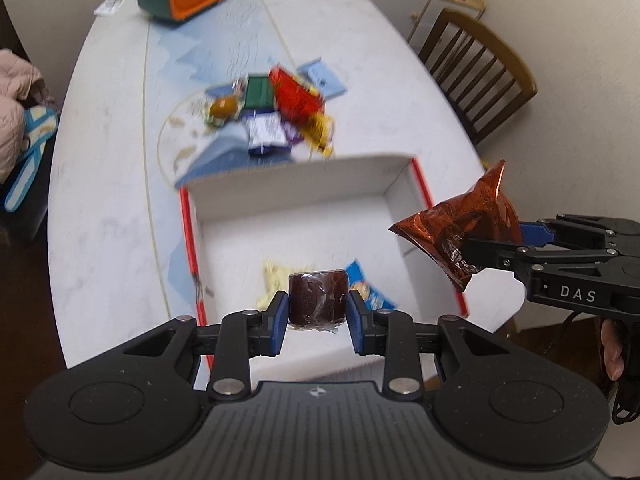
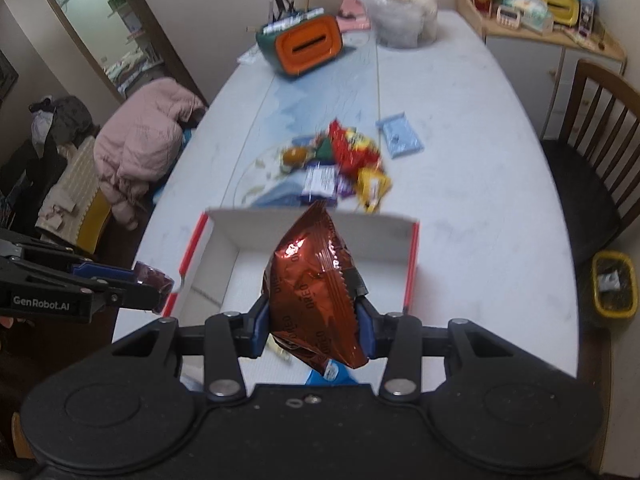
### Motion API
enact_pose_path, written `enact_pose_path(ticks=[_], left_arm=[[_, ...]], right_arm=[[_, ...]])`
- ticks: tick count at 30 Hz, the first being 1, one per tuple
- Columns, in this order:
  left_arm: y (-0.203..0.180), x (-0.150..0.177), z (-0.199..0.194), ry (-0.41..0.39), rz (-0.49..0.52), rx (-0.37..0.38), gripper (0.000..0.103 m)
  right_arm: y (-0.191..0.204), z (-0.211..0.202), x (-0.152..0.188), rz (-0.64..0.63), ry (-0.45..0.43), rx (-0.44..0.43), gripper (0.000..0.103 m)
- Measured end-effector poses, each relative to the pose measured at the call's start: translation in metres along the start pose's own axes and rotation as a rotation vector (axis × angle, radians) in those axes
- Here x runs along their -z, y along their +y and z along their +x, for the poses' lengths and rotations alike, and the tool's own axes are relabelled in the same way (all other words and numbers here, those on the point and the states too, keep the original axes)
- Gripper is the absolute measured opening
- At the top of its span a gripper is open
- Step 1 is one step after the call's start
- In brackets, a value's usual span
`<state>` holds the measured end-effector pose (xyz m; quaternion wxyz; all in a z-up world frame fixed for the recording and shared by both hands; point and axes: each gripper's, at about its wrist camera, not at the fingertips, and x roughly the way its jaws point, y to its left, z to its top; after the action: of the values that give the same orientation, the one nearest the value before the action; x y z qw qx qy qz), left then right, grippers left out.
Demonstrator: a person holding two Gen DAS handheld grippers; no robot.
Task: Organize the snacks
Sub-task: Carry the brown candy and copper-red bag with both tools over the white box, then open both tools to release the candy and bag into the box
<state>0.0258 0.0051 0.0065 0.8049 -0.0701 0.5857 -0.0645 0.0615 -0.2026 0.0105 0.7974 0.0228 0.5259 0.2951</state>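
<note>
My left gripper (image 1: 317, 307) is shut on a small dark brown wrapped snack (image 1: 317, 298) and holds it above the near part of a white box with red sides (image 1: 304, 188). Inside the box lie a pale yellow packet (image 1: 273, 280) and a blue packet (image 1: 370, 290). My right gripper (image 2: 314, 322) is shut on a shiny red-brown Oreo bag (image 2: 310, 280), held over the box (image 2: 384, 240). That bag also shows in the left wrist view (image 1: 460, 232), at the box's right edge. A pile of loose snacks (image 1: 280, 112) lies on the table beyond the box (image 2: 344, 160).
A light blue packet (image 2: 399, 137) lies apart to the right of the pile. An orange and green container (image 2: 306, 42) and a clear plastic bag (image 2: 400, 8) stand at the table's far end. A wooden chair (image 2: 592, 128) is at the right, a pink coat (image 2: 140, 140) at the left.
</note>
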Motion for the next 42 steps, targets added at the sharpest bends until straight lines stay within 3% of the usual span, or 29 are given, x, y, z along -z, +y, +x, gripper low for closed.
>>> enact_pose_path(ticks=[7,23,36,42], left_arm=[[0.007,0.02,0.039,0.092,-0.019,-0.013,0.03],[0.024,0.032,0.128,0.18,-0.056,-0.098,0.03],[0.024,0.039,0.163,0.201,-0.06,-0.109,0.03],[0.026,0.041,0.168,0.196,-0.076,-0.09,0.031]], right_arm=[[0.006,0.031,0.024,0.02,0.068,-0.013,0.043],[0.006,0.104,0.054,0.056,0.187,-0.05,0.043],[0.009,0.116,0.06,0.012,0.18,-0.041,0.043],[0.013,0.118,0.059,-0.005,0.176,-0.035,0.049]])
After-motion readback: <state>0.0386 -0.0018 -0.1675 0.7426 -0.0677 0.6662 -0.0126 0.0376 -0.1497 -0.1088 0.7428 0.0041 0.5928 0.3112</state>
